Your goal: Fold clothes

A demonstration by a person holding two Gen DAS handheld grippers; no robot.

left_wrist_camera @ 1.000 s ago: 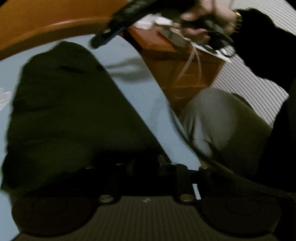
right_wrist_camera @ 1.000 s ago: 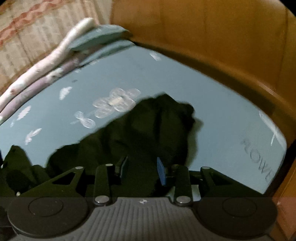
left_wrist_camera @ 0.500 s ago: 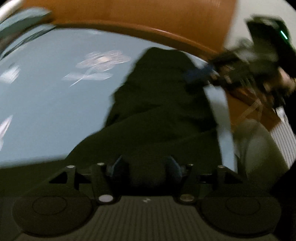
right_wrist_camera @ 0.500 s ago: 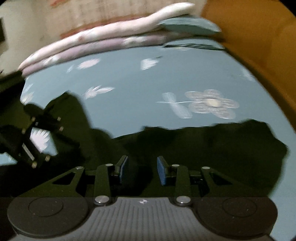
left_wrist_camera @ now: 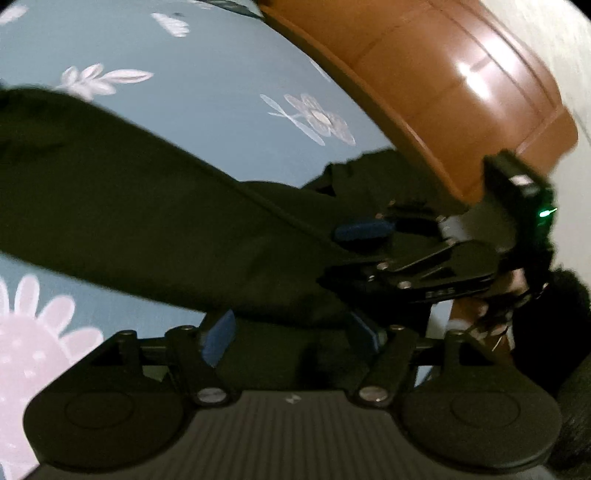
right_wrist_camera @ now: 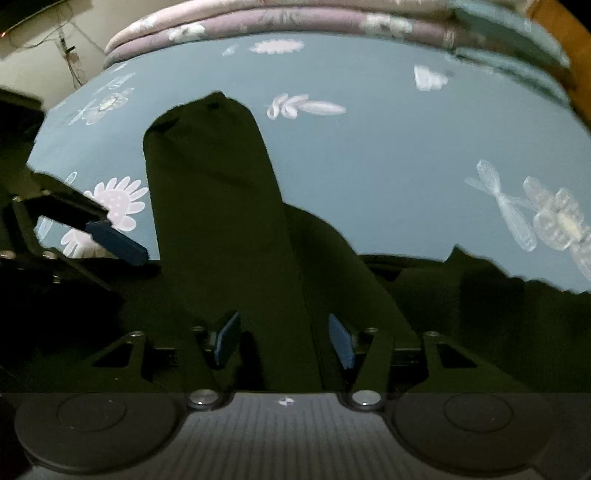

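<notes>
– Where is the dark garment (right_wrist_camera: 221, 206) now?

– It lies on the bed, on the blue sheet (right_wrist_camera: 369, 155) with white flowers. One long part of it stretches away from the right gripper (right_wrist_camera: 282, 338), and the wider part spreads toward the wooden bed frame (left_wrist_camera: 436, 92).

– Does the right gripper hold it?

– No. Its jaws have just been opening; the blue pads (right_wrist_camera: 227, 338) stand apart, with cloth between them but not pressed.

– And the left gripper (left_wrist_camera: 291, 332)?

– The same. Its jaws have also just been opening and it is released, with the cloth lying between the pads. In its view the right gripper (left_wrist_camera: 364, 230) hovers close above the garment (left_wrist_camera: 147, 206).

– Anything more on the bed?

– Folded quilts (right_wrist_camera: 295, 18) at the far edge.
</notes>
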